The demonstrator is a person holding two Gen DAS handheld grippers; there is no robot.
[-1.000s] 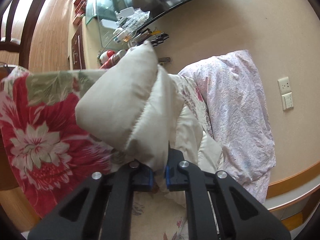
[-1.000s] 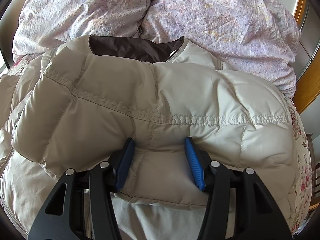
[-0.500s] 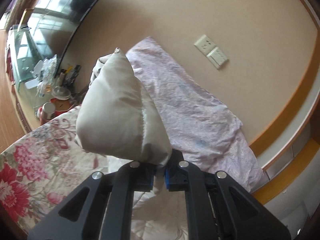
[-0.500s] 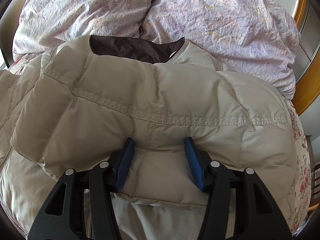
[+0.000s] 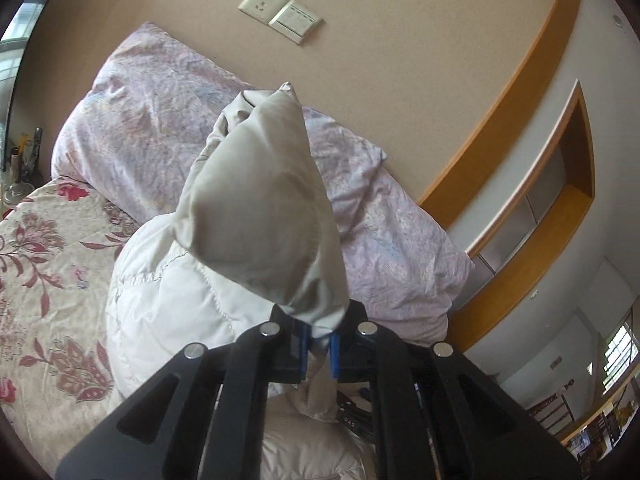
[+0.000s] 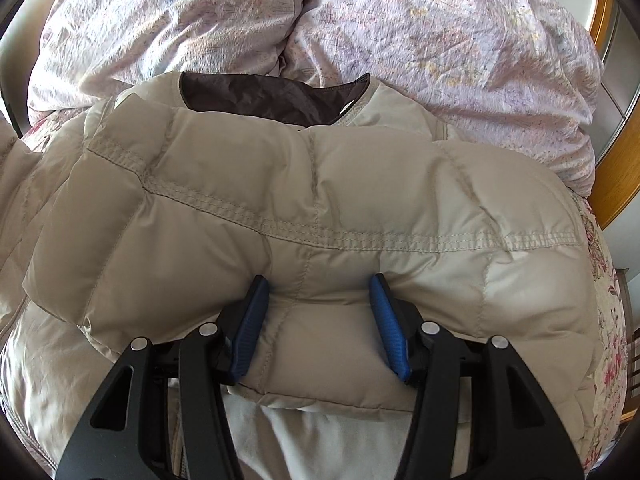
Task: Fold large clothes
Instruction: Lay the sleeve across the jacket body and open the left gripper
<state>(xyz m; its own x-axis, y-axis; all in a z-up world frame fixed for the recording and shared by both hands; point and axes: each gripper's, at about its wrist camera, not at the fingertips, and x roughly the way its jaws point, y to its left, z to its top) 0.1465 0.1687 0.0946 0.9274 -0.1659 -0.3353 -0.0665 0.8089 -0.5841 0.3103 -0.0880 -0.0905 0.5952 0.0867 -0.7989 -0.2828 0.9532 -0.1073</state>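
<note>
Both tongs, left and right, clamped on puffy beige jacket.

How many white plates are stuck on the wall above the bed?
2. A socket plate and a switch plate sit side by side, touching, above the lilac duvet. Others may be hidden outside the view.
</note>
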